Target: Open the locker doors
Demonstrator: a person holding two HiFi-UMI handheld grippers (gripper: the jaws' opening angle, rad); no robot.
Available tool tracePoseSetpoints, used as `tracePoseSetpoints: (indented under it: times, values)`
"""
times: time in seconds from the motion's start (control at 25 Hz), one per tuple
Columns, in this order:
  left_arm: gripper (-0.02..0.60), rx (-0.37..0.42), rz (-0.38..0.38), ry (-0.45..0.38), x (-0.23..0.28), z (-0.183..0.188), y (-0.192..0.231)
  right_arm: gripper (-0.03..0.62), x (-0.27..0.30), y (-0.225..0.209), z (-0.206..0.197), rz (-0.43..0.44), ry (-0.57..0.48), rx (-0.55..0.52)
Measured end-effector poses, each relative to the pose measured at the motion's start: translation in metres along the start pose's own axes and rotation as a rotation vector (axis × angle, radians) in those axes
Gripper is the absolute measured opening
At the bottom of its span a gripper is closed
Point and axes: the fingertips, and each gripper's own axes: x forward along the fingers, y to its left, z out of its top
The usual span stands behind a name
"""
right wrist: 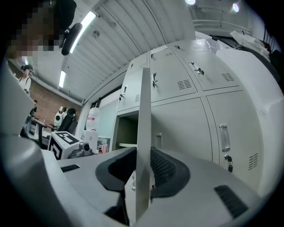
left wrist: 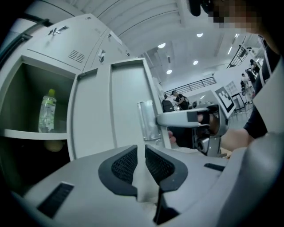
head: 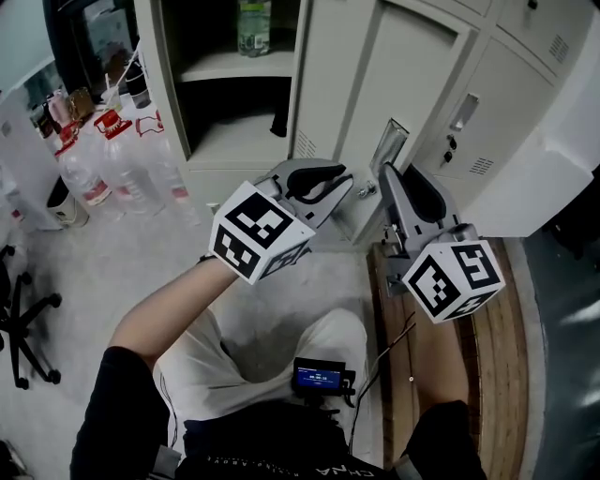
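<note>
Gripping the upright edge of the locker door (right wrist: 144, 111) squarely between the right tongs (right wrist: 144, 170), nearer than the narrow, empty left tongs (left wrist: 141, 162).

Btl (head: 253, 23) on locker shelf (head: 234, 66)

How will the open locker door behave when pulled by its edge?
The locker door looks like thin sheet metal, so it is probably stiff yet light. Standing open, it should swing on its hinges rather than lift. Its smooth painted edge, clamped by the right tool, may slip.
</note>
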Motion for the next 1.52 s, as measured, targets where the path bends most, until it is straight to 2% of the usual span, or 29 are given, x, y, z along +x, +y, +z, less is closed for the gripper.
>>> tracePoseSetpoints:
  times: [0.16, 0.28, 0.48, 0.56, 0.68, 0.76, 0.96, 1.08, 1.32, 1.4, 1.52]
  values:
    - [0.058, -0.022, 0.088, 0.061, 0.011, -0.025, 0.038, 0.117, -0.002, 0.0, -0.003, -0.017, 0.018, -0.012]
    - [0.06, -0.046, 0.117, 0.092, 0.019, -0.042, 0.053, 0.117, -0.002, 0.001, -0.003, -0.014, 0.028, -0.035]
    - [0.058, -0.051, 0.106, 0.084, 0.022, -0.046, 0.057, 0.118, -0.021, 0.01, 0.015, -0.034, -0.025, -0.089]
    - [0.06, -0.059, 0.09, 0.08, 0.021, -0.045, 0.057, 0.114, -0.028, 0.03, 0.027, -0.006, -0.055, -0.143]
    - [0.06, -0.055, 0.076, 0.073, 0.021, -0.045, 0.057, 0.063, -0.017, 0.059, 0.021, 0.066, -0.008, -0.24]
    - [0.058, -0.05, 0.068, 0.073, 0.02, -0.045, 0.057, 0.049, -0.001, 0.068, 0.008, 0.093, 0.037, -0.256]
    - [0.058, -0.053, 0.005, 0.077, 0.016, -0.044, 0.058, 0.04, 0.04, 0.086, -0.013, 0.143, 0.107, -0.223]
    - [0.058, -0.024, -0.024, 0.08, 0.006, -0.044, 0.061, 0.04, 0.059, 0.093, -0.018, 0.135, 0.121, -0.226]
    - [0.058, 0.02, 0.005, 0.057, -0.031, -0.043, 0.109, 0.04, 0.096, 0.098, -0.028, 0.121, 0.161, -0.129]
    - [0.057, 0.011, 0.011, 0.065, -0.039, -0.042, 0.129, 0.04, 0.113, 0.098, -0.032, 0.117, 0.201, -0.087]
    - [0.057, -0.051, 0.004, 0.143, -0.052, -0.042, 0.152, 0.04, 0.135, 0.101, -0.03, 0.116, 0.278, -0.043]
